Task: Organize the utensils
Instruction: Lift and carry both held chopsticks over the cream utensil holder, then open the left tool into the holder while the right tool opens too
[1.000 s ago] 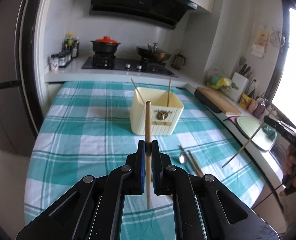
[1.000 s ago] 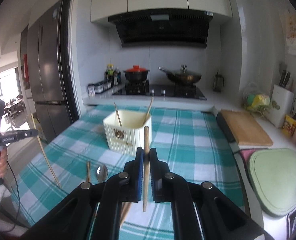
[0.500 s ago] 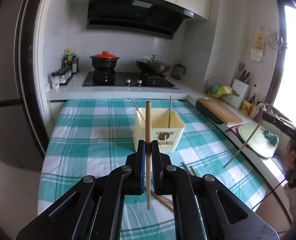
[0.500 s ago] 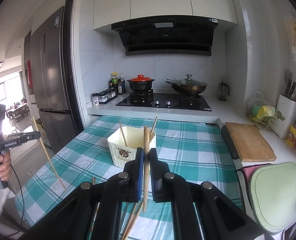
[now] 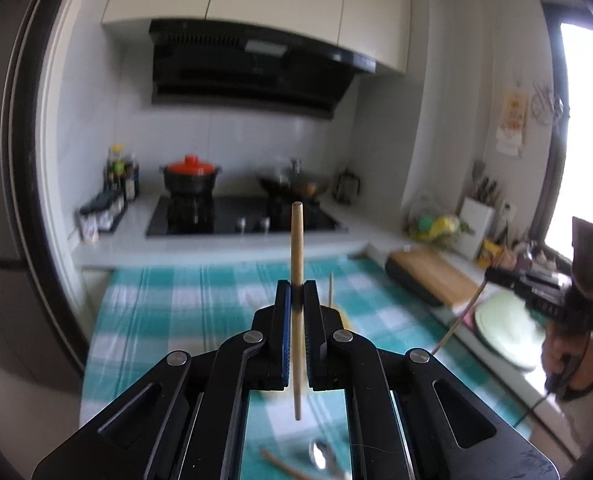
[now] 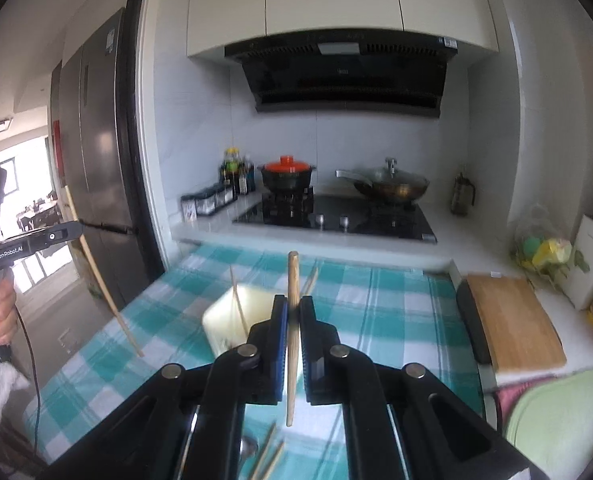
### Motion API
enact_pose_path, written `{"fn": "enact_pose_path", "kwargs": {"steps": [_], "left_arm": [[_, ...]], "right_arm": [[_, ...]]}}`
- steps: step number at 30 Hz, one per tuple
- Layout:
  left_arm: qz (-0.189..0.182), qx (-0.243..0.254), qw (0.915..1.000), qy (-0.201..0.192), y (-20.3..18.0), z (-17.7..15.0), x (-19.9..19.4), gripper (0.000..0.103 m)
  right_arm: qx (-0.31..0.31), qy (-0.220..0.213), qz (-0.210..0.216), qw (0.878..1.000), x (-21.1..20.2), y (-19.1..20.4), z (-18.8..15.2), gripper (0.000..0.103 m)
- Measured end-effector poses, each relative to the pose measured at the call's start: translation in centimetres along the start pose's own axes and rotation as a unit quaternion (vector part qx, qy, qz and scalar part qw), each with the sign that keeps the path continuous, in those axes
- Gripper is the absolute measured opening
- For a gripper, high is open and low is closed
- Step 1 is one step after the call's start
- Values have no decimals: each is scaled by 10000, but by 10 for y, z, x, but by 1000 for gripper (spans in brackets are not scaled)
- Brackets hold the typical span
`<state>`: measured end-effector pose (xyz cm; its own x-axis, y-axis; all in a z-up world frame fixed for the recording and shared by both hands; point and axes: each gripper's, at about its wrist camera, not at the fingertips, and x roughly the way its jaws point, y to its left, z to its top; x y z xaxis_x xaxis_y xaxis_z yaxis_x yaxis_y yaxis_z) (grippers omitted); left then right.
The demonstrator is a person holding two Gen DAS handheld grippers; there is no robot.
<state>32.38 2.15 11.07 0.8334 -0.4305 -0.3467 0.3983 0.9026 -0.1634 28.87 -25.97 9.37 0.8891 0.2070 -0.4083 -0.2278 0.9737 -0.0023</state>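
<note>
My left gripper is shut on a wooden chopstick that stands upright between its pads. My right gripper is likewise shut on an upright chopstick. The cream utensil holder stands on the checked tablecloth just beyond the right jaws, with two chopsticks leaning in it. In the left wrist view the holder is almost hidden behind the jaws. A spoon and loose chopsticks lie on the cloth below the grippers. Each view shows the other gripper, hand-held, out to the side.
A wooden cutting board and a green mat lie on the counter to the right. Behind the table is the stove with a red-lidded pot and a wok. A tall fridge stands at the left.
Both grippers have risen and drawn back from the holder, each keeping its chopstick. The holder has sunk lower in both views, and the left view is blurred.
</note>
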Motion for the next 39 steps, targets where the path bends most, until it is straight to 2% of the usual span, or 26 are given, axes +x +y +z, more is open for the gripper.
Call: {"fn": "enact_pose_path", "kwargs": {"steps": [3, 6, 9, 13, 19, 27, 28, 29, 30, 31, 32, 33, 36, 39], "left_arm": [[1, -128, 9997, -211, 0, 21, 24, 4], [152, -165, 9990, -383, -2, 30, 49, 4], [302, -214, 9989, -294, 0, 28, 83, 4], [372, -375, 9984, 201, 8, 10, 132, 4], [409, -635, 9919, 1022, 21, -27, 191, 4], [429, -628, 9828, 1683, 19, -54, 227, 5], [448, -670, 9816, 1728, 19, -53, 228, 10], [414, -721, 9812, 1743, 20, -51, 226, 14], [367, -770, 9814, 1722, 21, -48, 222, 25], [342, -786, 9823, 1663, 22, -43, 214, 36], [338, -740, 9840, 1586, 22, -38, 203, 41], [349, -677, 9850, 1551, 21, -35, 196, 47], [425, -388, 9858, 1579, 18, -30, 161, 57], [447, -106, 9811, 1879, 16, -42, 119, 68]], "right_arm": [[-41, -278, 38, 9996, 18, 5, 19, 6], [-110, -537, 76, 9985, 41, 13, 31, 6], [-89, -554, 143, 9983, 70, 17, 32, 6], [-1, -71, 305, 9995, 118, 17, 24, 6], [208, 1095, 531, 9923, 195, 11, -4, 6], [354, 1675, 602, 9834, 239, 10, -23, 8], [361, 1696, 578, 9831, 242, 11, -21, 9], [389, 1678, 588, 9833, 241, 11, -19, 16], [430, 1636, 600, 9838, 238, 10, -16, 23], [494, 1556, 614, 9847, 232, 9, -13, 37], [531, 1467, 619, 9858, 225, 8, -8, 43], [520, 1429, 614, 9865, 219, 8, -5, 43], [280, 1423, 562, 9878, 184, 10, 4, 43], [-40, 1550, 529, 9865, 142, 12, -1, 43]]}}
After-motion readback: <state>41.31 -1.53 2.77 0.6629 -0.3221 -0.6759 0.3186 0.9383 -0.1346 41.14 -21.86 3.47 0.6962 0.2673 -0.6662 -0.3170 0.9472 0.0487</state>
